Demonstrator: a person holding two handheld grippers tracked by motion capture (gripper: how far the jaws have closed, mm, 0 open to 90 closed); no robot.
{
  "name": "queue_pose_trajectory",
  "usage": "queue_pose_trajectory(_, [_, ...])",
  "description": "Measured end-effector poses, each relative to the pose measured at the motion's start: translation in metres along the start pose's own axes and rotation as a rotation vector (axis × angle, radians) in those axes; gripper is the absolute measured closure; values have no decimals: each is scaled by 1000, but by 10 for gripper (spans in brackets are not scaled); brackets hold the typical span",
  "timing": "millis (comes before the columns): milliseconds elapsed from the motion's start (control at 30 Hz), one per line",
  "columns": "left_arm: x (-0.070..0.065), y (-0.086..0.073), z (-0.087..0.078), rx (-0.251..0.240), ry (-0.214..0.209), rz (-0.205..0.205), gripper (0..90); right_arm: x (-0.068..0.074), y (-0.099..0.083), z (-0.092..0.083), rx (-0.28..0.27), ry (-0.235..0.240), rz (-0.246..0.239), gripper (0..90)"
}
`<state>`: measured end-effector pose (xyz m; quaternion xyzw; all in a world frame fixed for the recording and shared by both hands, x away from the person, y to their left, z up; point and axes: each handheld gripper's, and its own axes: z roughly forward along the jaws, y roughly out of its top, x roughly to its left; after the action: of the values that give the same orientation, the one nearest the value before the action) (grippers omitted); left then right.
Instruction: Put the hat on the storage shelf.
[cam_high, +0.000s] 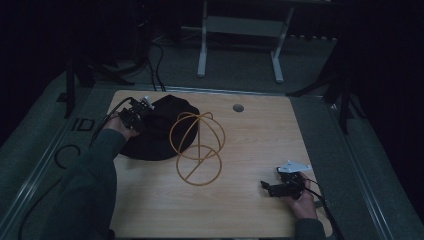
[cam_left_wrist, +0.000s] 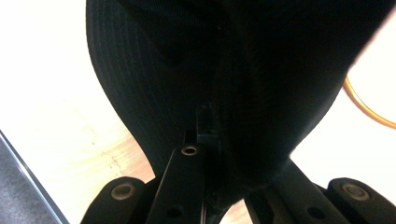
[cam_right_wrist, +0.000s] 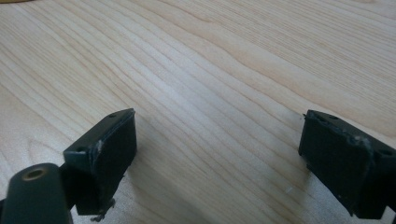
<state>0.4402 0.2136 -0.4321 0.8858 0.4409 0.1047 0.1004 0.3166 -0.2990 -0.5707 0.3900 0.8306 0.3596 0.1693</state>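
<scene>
We see the left gripper (cam_high: 134, 116) at upper left of the high view, jaws clenched on the black hat (cam_high: 159, 127), whose fabric bunches between them in the left gripper view (cam_left_wrist: 219, 84). The hat lies on the table (cam_high: 250, 140), touching the wire stand (cam_high: 197, 147) at centre. The right gripper (cam_high: 280, 186), lower right, rests released over bare wood, jaws apart.
</scene>
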Motion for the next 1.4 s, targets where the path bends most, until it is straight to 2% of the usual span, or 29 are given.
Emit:
queue_pose_trajectory(267, [1,-5,-10,-25,-8,-4,884,0,0,0,0,0,0,111])
queue_pose_trajectory(333, [4,-10,-17,-42,-13,-15,884,0,0,0,0,0,0,112])
queue_pose_trajectory(733, [13,-20,-30,-69,-19,-25,883,0,0,0,0,0,0,112])
queue_pose_trajectory(933, [19,-23,-43,-84,-8,-30,883,0,0,0,0,0,0,112])
queue_pose_trajectory(1067, [23,-27,-51,-107,-29,-39,884,0,0,0,0,0,0,112])
queue_pose_trajectory(1400, [30,-33,-58,-123,-36,-51,884,0,0,0,0,0,0,112])
